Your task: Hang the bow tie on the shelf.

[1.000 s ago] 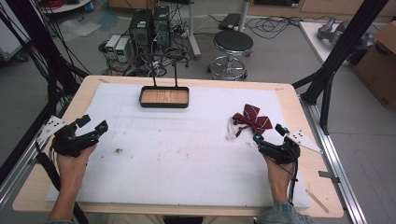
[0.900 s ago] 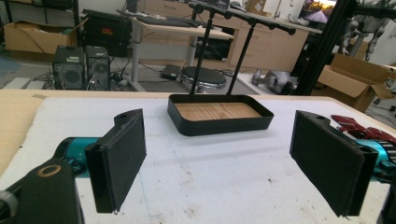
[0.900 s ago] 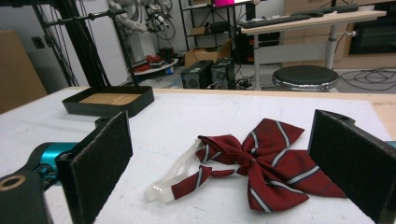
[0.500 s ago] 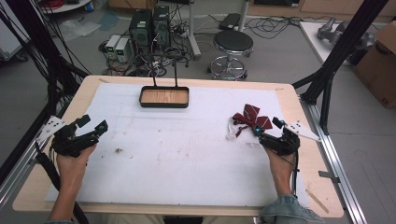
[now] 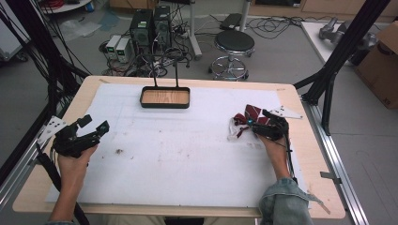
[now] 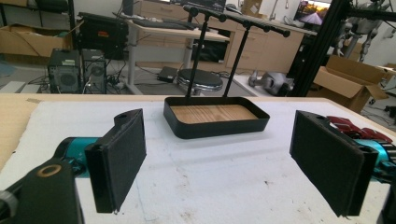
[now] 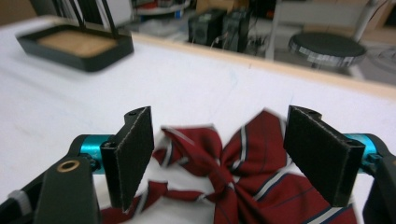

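A dark red striped bow tie (image 5: pixel 248 115) (image 7: pixel 238 172) with a white strap lies at the right of the white mat. My right gripper (image 5: pixel 259 118) (image 7: pixel 219 161) hangs just over it, open, its jaws either side of the bow's knot. At the left of the table my left gripper (image 5: pixel 94 125) (image 6: pixel 229 163) is held open above the mat with nothing between its jaws. A black tray (image 5: pixel 165 98) (image 6: pixel 215 116) with a wooden floor and two upright rods stands at the back middle.
The white mat (image 5: pixel 178 150) covers most of the wooden table (image 5: pixel 300 122). A black stool (image 5: pixel 233 44) and computer boxes (image 5: pixel 150 26) stand on the floor behind the table. Black frame posts (image 5: pixel 338 61) rise at the right and left corners.
My right gripper has moved forward and left to stand over the bow tie. The left gripper has stayed where it was.
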Tool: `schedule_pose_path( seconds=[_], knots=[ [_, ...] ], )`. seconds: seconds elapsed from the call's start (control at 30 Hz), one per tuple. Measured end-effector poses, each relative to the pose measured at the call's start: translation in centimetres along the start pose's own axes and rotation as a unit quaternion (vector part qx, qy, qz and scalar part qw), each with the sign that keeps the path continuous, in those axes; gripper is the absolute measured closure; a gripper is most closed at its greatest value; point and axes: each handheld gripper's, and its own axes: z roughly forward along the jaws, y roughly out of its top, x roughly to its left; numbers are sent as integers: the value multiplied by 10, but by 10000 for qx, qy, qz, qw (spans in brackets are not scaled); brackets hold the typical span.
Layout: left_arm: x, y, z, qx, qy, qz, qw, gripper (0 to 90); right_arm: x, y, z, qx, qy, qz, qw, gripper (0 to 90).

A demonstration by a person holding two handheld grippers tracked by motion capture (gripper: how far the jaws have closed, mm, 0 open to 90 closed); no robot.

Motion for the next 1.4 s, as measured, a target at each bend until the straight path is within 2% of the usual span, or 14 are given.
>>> schedule_pose_path(
  seconds=[0.27,0.43,0.47,0.53,0.63,0.67,0.73,0.83,0.87,1.03,1.1,1.13,1.3,1.4],
  knots=[
    [1,-2,2,40,-11,-2,10000,187,-9,-9,23,633,108,-77,9979,390],
    [1,-2,3,44,-11,-4,10000,188,-5,-11,32,1005,146,-356,9942,479],
    [1,-2,3,46,-15,-6,10000,187,-3,-10,36,1185,99,-463,9918,532],
    [1,-2,3,71,-21,5,10000,188,-1,-10,38,1248,98,-549,9906,588],
    [0,-3,3,76,-40,6,10000,188,1,-10,40,1328,45,-676,9888,609],
    [0,-3,3,80,-42,-1,10000,188,3,-10,43,1488,-40,-747,9860,603],
    [-1,-3,3,98,-55,4,9999,188,0,-9,45,1578,-3,-645,9854,604],
    [-2,-3,3,86,-72,2,9999,188,-3,-8,45,1607,65,-547,9855,645],
    [-3,-3,3,73,-78,4,9999,189,-2,-7,44,1639,-93,-680,9841,746],
    [-2,-2,2,50,-80,-8,10000,189,2,-5,44,1682,-183,-833,9821,766],
    [-1,-2,2,47,-81,-18,10000,189,6,-3,44,1624,-223,-843,9829,767],
    [-2,-1,2,27,-74,-29,10000,189,10,1,42,1461,-253,-842,9854,768],
    [-3,-1,4,22,-106,-29,9999,189,21,16,40,999,-350,-764,9914,768],
    [-3,-1,6,34,-132,-26,9999,189,30,28,42,850,-360,-701,9933,769]
  ],
)
